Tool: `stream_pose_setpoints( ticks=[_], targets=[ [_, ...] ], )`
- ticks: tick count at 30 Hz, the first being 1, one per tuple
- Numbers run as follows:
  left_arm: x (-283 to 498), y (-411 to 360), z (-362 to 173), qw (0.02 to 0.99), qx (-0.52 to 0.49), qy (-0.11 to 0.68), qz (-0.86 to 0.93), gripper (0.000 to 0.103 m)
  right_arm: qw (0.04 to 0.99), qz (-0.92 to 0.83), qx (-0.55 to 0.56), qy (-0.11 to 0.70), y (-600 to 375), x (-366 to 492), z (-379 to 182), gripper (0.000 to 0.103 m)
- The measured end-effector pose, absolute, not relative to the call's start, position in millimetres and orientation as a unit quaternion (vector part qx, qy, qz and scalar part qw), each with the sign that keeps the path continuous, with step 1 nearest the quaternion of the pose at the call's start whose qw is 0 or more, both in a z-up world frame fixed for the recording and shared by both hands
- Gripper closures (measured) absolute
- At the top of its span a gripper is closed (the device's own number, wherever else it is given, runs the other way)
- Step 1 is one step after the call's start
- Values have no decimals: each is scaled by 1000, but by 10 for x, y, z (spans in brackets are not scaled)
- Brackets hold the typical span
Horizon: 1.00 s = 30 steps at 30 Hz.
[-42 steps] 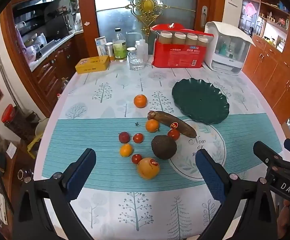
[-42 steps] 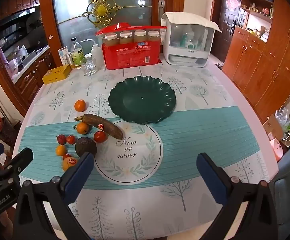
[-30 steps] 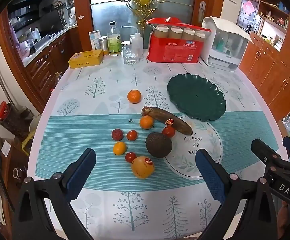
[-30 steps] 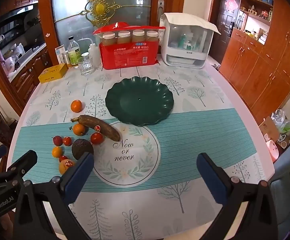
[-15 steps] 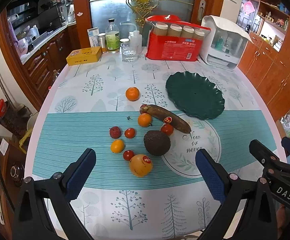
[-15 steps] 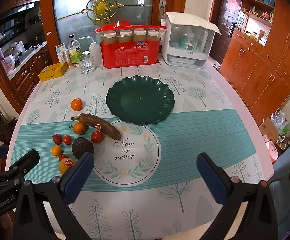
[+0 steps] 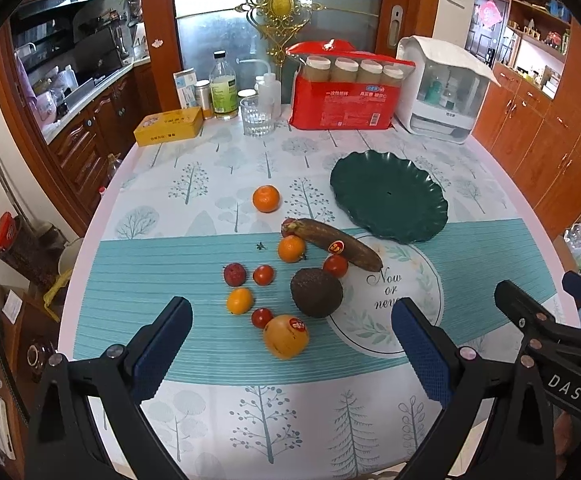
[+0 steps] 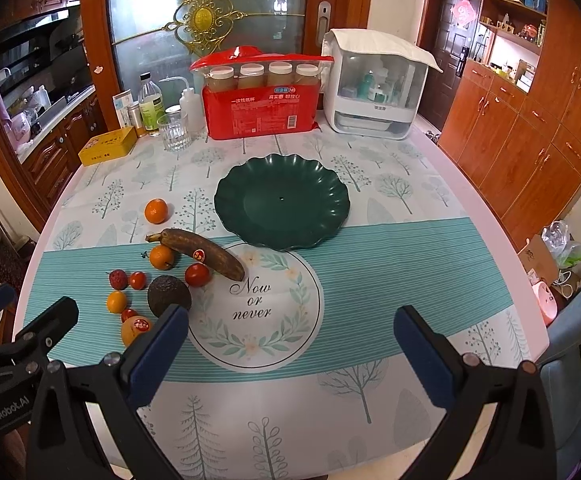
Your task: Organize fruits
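Hovering above the near edge of the table (image 7: 470, 184), the left gripper (image 7: 290, 340) holds its blue-padded jaws spread wide with nothing between them. Straight ahead of it, just past the fingertips, lies the fruit cluster: an orange-yellow round fruit with a red sticker (image 7: 285, 336) nearest, a dark brown avocado (image 7: 316, 292) just beyond and to the right, small red tomatoes and a small orange fruit (image 7: 240, 300) to the left, and a browned banana (image 7: 336, 243) with a red sticker lying slantwise further out. A lone mandarin (image 7: 266, 198) sits apart, further ahead. The dark green scalloped plate (image 7: 388, 196) lies ahead and to the right, bare. The tablecloth motto reads "Now or never" between avocado and right finger. At the far right the other gripper's body shows the letters "DAS". A red package (image 7: 340, 104) with Chinese print stands at the far side

From the right wrist view, the right gripper (image 8: 290, 344) is likewise spread open and holding nothing. The plate (image 8: 282, 204) sits straight ahead, well beyond the fingertips, with the "Now or never" wreath print between. The fruit lies off to the left: the avocado (image 8: 168, 294) just beyond the left fingertip, the stickered round fruit (image 8: 135, 330) partly hidden beside that finger, the banana (image 8: 202, 253) further out, its tip near the plate's rim. The left gripper's body at the lower left reads "GenRobot.AI". A yellow tin (image 8: 108, 146) and a glass (image 8: 174, 132) stand at the far left
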<state>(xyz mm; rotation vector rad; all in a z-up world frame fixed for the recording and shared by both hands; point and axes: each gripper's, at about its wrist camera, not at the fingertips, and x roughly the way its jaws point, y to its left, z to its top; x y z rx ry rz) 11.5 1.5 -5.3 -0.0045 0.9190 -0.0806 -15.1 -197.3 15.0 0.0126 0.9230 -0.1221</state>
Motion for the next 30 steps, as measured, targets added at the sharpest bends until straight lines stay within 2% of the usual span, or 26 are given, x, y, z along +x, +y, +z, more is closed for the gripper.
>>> stream_pose_setpoints(
  ticks=[30],
  targets=[
    [60, 154, -20, 901, 8, 431, -48, 3, 890, -59, 31, 452, -1803, -243, 197, 0]
  ],
)
